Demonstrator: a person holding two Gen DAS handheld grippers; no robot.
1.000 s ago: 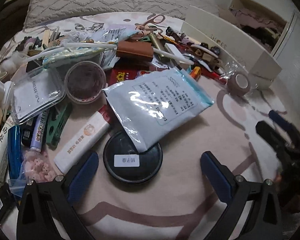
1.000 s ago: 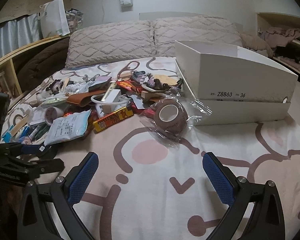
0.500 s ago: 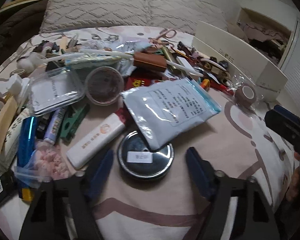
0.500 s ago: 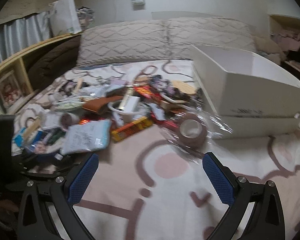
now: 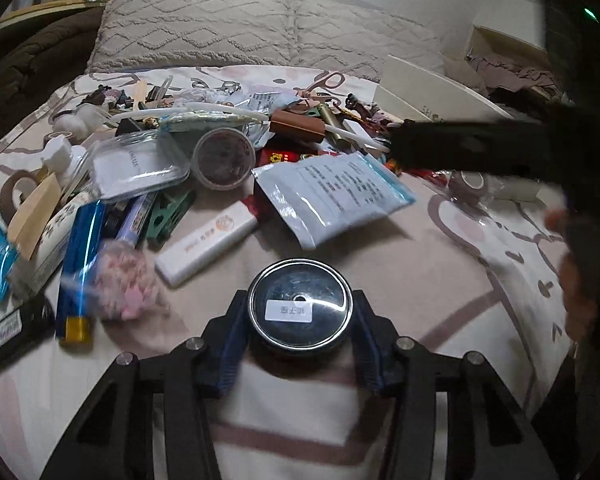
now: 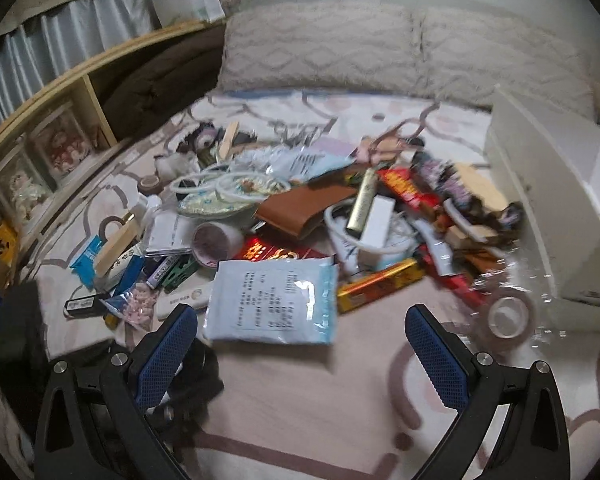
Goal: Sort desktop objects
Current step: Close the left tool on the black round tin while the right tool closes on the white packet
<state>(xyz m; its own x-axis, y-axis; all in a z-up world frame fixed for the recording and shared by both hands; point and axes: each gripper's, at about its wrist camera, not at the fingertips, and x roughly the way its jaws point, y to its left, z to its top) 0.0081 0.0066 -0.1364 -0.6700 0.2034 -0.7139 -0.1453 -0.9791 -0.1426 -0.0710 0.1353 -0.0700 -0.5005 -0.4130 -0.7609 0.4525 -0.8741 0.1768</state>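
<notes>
A round black tin (image 5: 300, 308) with a white label lies on the patterned bed sheet (image 5: 440, 280), in front of a pile of small items. My left gripper (image 5: 300, 300) has the tin between its blue pads (image 5: 230, 344); its jaws are closing and the pads touch the tin's rim on both sides. My right gripper (image 6: 300, 336) stands open over the sheet with nothing between its fingers, just short of a white and blue pouch (image 6: 276, 300). In the left wrist view the right gripper shows as a dark blurred bar (image 5: 480, 148) at the right. The right wrist view hides the tin.
The pile holds a white tube (image 5: 208, 244), a clear plastic case (image 5: 136, 164), a brown wallet (image 6: 300, 208), scissors (image 6: 396, 136) and several packets. A wrapped tape roll (image 6: 508, 316) lies beside an open white box (image 6: 540, 184). Pillows (image 5: 204, 28) lie behind, a wooden shelf (image 6: 60, 120) at left.
The left jaws have narrowed from wide open onto the black tin, which now sits apart from the pouch. My right gripper has swung left toward the pile and now crosses the left wrist view.
</notes>
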